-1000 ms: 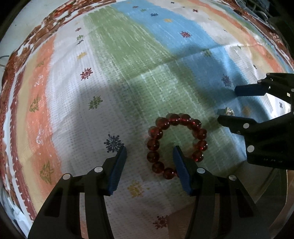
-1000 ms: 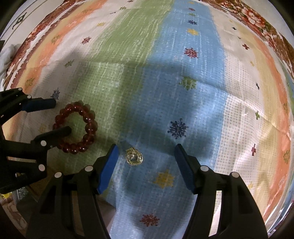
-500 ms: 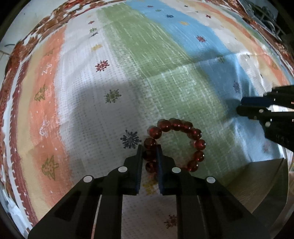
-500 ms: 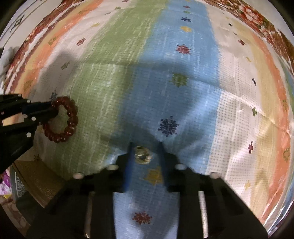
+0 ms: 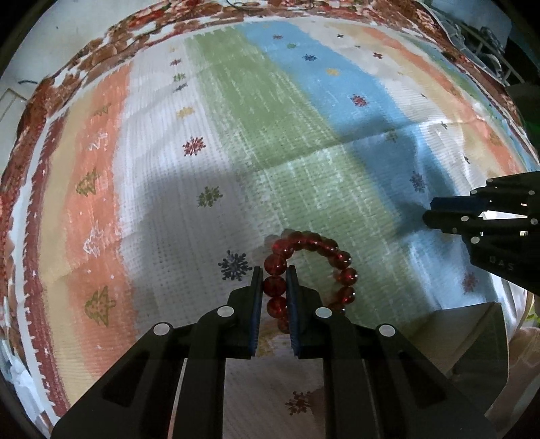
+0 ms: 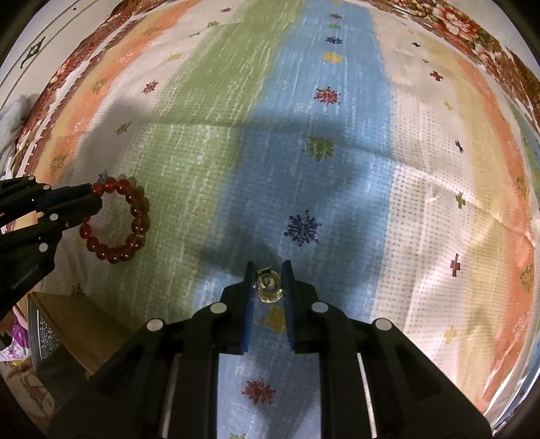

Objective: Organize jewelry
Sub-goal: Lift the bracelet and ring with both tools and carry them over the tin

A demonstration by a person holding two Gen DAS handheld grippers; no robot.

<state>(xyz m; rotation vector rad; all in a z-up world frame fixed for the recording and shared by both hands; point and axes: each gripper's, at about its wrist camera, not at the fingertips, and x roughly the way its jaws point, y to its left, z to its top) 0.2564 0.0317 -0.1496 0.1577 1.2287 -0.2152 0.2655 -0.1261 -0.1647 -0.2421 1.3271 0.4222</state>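
A red bead bracelet [image 5: 312, 266] hangs from my left gripper [image 5: 274, 274], which is shut on its left side and holds it just above the striped cloth [image 5: 270, 141]. The bracelet also shows in the right wrist view [image 6: 116, 221], with the left gripper [image 6: 96, 197] at its left. My right gripper [image 6: 267, 269] is shut on a small gold ring [image 6: 268, 287] with a pale stone. In the left wrist view the right gripper [image 5: 430, 209] shows at the right edge, jaws together; the ring is hidden there.
A brown cardboard box [image 5: 469, 334] sits at the table's near edge, right of the bracelet; it also shows in the right wrist view [image 6: 81, 320]. A floral border [image 6: 472, 30] runs round the cloth's far edge.
Both grippers went from open to shut: the left closed on the bracelet's beads, the right on the ring. Both have since risen a little with their pieces.
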